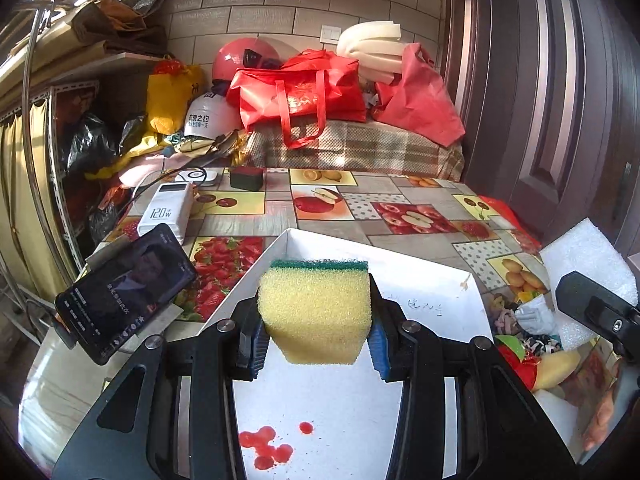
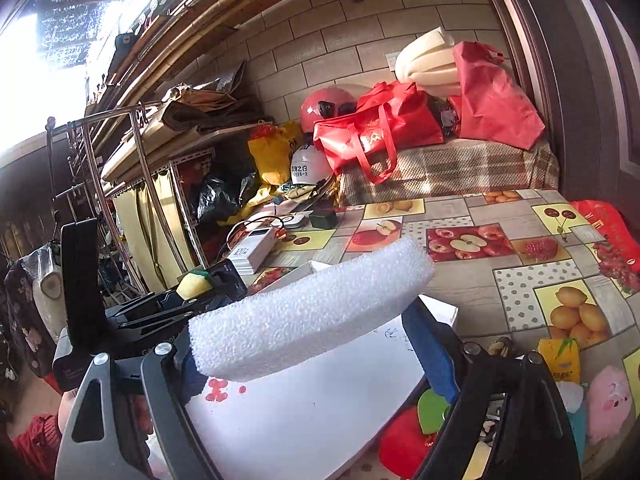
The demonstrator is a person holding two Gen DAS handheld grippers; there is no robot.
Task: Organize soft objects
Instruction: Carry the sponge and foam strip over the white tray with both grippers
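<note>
Left wrist view: glossy black phone (image 1: 124, 292) at the left; then the left hand-held gripper (image 1: 316, 340), its blue pads pinching a porous yellow sponge (image 1: 314, 312) with a coarse green scouring top, held over a white box (image 1: 440, 300) on the fruit-print counter (image 1: 400, 196). Right wrist view: the right hand-held gripper (image 2: 312, 344), jaws wide, clamps a long, bumpy white foam slab (image 2: 308, 312) tilted above the same box.
</note>
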